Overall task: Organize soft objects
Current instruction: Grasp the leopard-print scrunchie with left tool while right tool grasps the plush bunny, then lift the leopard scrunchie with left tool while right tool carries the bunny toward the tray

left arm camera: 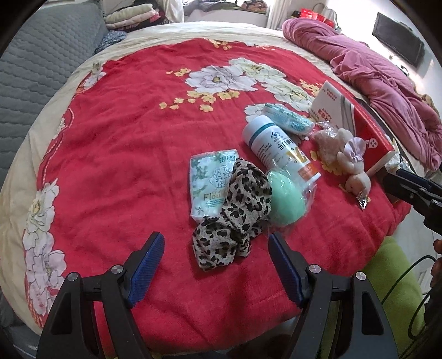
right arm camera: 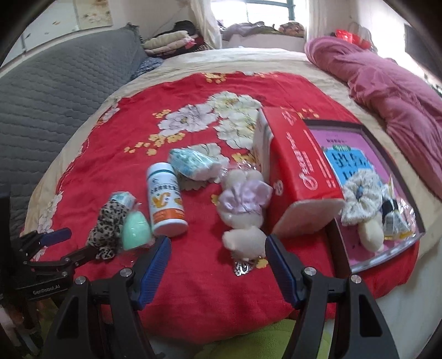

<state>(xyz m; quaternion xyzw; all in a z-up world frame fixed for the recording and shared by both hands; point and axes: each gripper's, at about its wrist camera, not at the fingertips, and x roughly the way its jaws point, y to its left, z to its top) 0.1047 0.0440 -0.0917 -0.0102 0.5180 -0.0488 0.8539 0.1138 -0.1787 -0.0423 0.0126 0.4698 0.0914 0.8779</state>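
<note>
My bed (left arm camera: 116,154) under a red flowered blanket, grey quilted headboard (left arm camera: 47,60) on its left, rumpled pink quilt (right arm camera: 386,91) on its right, folded bedding (right arm camera: 168,40) stacked beyond, daylight through a window (right arm camera: 265,11) with pale curtains, white wall behind.

Red floral blanket (left arm camera: 116,154) under leopard cloth (left arm camera: 234,210), bottle (left arm camera: 279,143), plush (left arm camera: 348,163).

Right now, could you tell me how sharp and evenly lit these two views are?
Left wrist view: sharp, leopard-print cloth crisp, fisheye bends the bed's edges. Right wrist view: softer, plush toy smeared, window blown out white.
</note>
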